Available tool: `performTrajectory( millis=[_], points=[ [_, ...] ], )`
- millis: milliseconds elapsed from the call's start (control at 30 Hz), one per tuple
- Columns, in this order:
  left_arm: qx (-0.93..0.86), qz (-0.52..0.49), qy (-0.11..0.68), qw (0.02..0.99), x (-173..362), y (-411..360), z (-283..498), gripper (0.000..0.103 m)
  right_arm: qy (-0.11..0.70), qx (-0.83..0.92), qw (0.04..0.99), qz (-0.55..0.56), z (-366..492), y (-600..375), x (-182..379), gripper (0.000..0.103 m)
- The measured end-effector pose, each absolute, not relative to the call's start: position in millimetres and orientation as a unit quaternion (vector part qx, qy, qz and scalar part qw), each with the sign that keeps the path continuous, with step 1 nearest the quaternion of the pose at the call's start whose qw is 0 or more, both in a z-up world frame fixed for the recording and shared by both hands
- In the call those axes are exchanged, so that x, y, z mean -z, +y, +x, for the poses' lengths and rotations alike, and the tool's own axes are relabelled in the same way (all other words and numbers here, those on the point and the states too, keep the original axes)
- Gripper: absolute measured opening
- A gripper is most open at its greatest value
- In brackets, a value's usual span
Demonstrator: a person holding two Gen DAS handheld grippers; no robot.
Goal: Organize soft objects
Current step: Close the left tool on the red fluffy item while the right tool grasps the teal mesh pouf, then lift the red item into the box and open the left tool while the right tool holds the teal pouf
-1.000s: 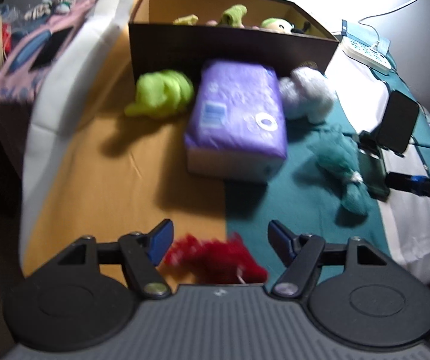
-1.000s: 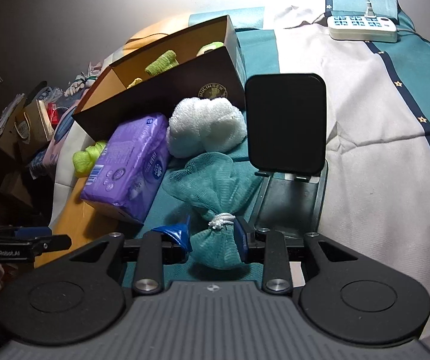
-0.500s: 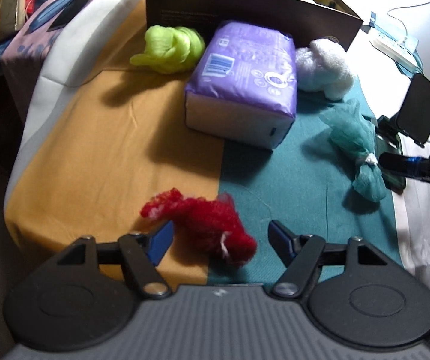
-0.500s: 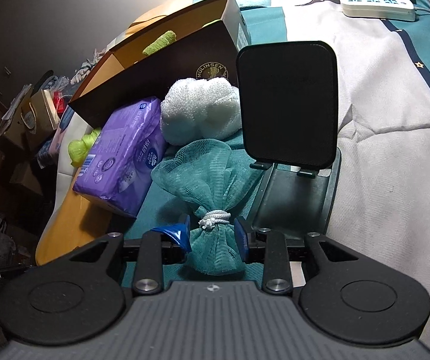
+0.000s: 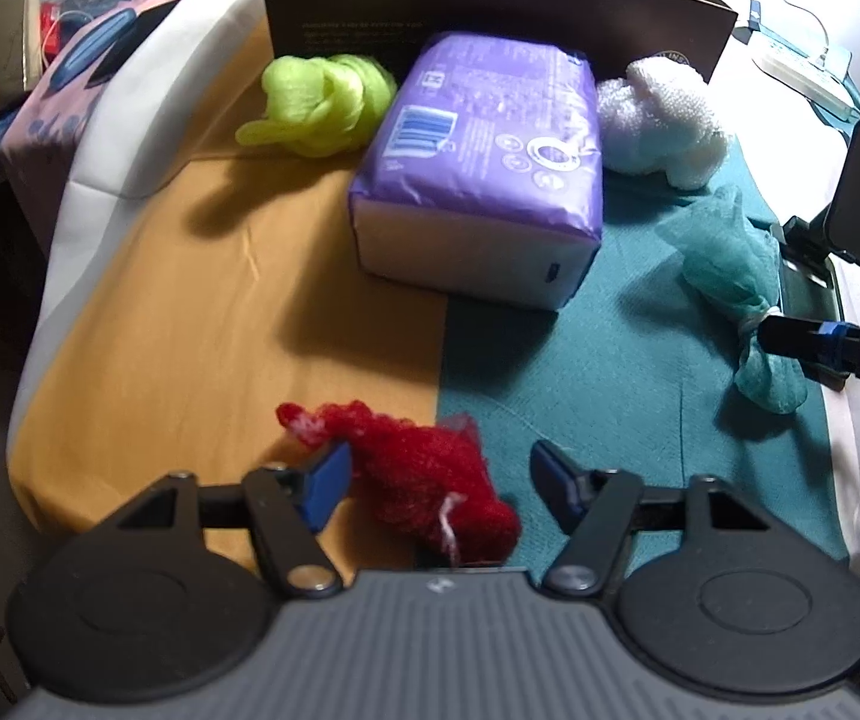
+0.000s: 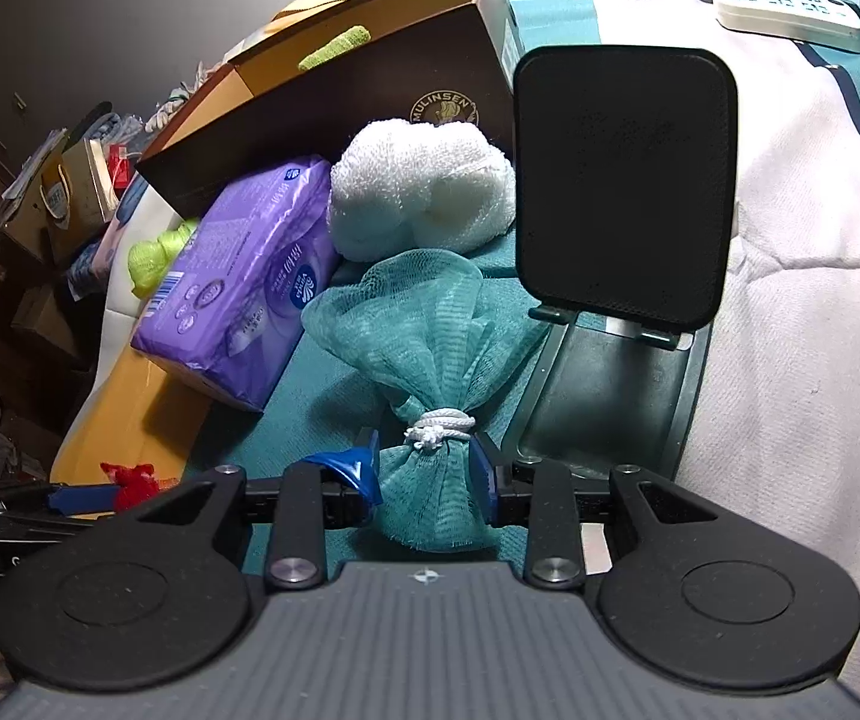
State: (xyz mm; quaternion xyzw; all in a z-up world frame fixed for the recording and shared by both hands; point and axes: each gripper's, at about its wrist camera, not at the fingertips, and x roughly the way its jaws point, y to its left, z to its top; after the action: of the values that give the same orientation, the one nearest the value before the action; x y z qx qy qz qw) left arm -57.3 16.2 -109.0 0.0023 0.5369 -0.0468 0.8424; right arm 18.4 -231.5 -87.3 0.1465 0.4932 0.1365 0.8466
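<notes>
- The step in hand looks like a double pick-up: each tool is taking one mesh puff off the bed (image 5: 202,324), probably for the brown cardboard box (image 5: 490,6) at the top of the left-wrist frame, where a green soft piece already shows over the rim.
- The left tool (image 5: 439,477), low centre of its frame, is closing around the red mesh puff (image 5: 430,480); its left pad touches the fluff, while the right pad stands apart from it, so there is no grip yet.
- The right tool (image 6: 424,471), low centre of its own frame, is clamped on the teal mesh puff (image 6: 424,330) just below its white cord tie (image 6: 439,426).
- Next, I judge, the left jaws must close fully, then both hands lift and carry to the box.
- Both puffs are gathered netting, airy and crushable, so they will squash between the pads.
- Left on the bed: a lime-green puff (image 5: 322,99), a white knobbly puff (image 5: 664,114) and a glossy purple soft pack (image 5: 484,162), brick-shaped, all close against the box.
- A black phone stand (image 6: 622,192) rises just right of the teal puff.
</notes>
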Motion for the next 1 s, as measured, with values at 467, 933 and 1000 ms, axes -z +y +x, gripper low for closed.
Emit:
performTrajectory(
  millis=[467, 933, 1000],
  points=[
    [0.067, -0.014, 0.52, 0.851, 92.9, 45.4, -50.8, 0.026, 0.496, -0.102, 0.852, 0.131, 23.9, -217.8, 98.2, 0.016],
    [0.114, -0.012, 0.405, 0.907, -0.5, 73.6, 10.6, 0.026, 0.494, -0.103, 0.845, 0.177, 14.2, -222.8, 86.0, 0.004],
    [0.117, 0.003, 0.385, 0.915, -12.3, 72.9, 31.4, 0.026, 0.491, -0.104, 0.844, 0.19, 11.9, -224.0, 82.3, 0.003]
  ],
)
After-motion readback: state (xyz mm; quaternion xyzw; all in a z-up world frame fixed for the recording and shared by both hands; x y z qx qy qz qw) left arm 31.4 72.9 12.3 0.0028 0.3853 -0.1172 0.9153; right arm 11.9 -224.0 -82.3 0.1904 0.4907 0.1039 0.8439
